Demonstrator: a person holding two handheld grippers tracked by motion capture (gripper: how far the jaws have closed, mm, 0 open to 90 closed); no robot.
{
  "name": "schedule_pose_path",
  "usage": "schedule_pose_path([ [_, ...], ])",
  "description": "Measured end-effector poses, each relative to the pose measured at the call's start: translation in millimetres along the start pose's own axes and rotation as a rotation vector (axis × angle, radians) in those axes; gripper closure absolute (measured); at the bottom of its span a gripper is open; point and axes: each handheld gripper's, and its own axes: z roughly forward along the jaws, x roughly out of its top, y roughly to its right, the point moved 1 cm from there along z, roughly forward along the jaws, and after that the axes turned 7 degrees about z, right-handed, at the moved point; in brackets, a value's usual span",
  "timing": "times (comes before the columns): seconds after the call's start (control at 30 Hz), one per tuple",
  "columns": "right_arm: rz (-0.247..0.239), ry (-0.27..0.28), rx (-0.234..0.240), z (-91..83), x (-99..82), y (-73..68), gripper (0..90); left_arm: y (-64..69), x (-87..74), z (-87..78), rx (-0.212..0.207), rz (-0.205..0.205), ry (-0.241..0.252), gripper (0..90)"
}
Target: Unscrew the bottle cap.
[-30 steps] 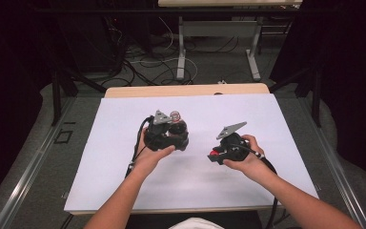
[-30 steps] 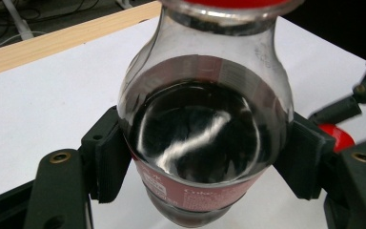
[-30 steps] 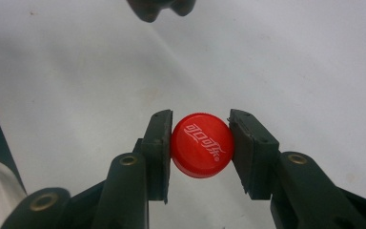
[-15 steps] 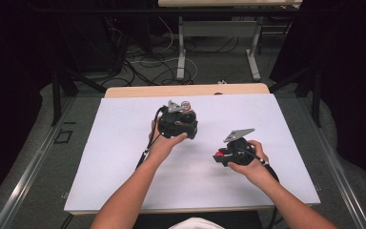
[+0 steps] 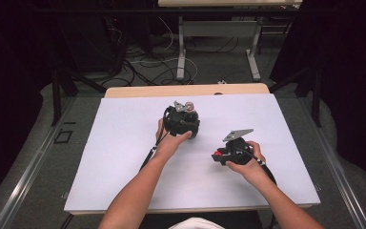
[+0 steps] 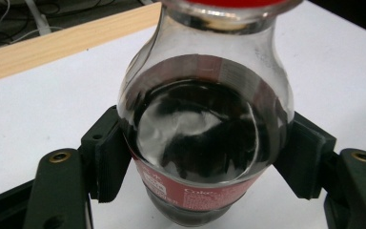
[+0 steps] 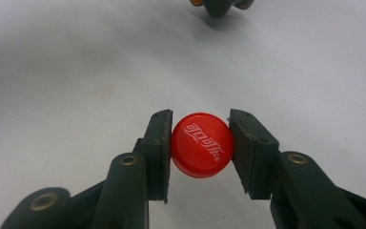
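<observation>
Apart, the cap [image 7: 202,145] clamped in the right fingers [image 7: 158,143] sits right of the bottle [image 6: 205,138] gripped by the left fingers [image 6: 109,157], well clear of its mouth.

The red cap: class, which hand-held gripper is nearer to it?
Right. The right hand-held gripper clamps the red cap; the left hand-held gripper, farther up the table, holds the bottle.

Both forearms reach in over the table — the left gripper [image 5: 183,119] farther forward near the middle, jaws clamped; the right gripper [image 5: 228,153] nearer and lower, jaws pinched — both hands wrapped around their handles.
</observation>
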Motion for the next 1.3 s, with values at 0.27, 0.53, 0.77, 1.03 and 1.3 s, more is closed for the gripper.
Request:
schedule_pose_path([
  [0.27,-0.003,0.000,-0.001,3.6,-0.2,2.4,60.9,1.3,-11.5,7.9,0.016,0.027,-0.012,29.4],
  [0.53,0.003,-0.004,0.005,6.1,-0.7,0.8,60.9,0.8,-13.9,7.7,0.013,0.031,-0.001,28.8],
  [0.77,0.006,-0.017,0.011,8.6,-1.9,1.1,60.9,-0.8,-14.1,7.7,0.000,0.021,-0.007,28.0],
  [1.03,0.004,-0.019,0.007,9.0,-1.6,0.7,60.9,-2.2,-14.3,7.6,-0.010,0.016,-0.011,27.5],
  [1.3,0.008,-0.009,0.014,11.5,0.0,-1.6,60.9,-6.0,-14.1,3.9,-0.048,-0.015,-0.011,20.6],
])
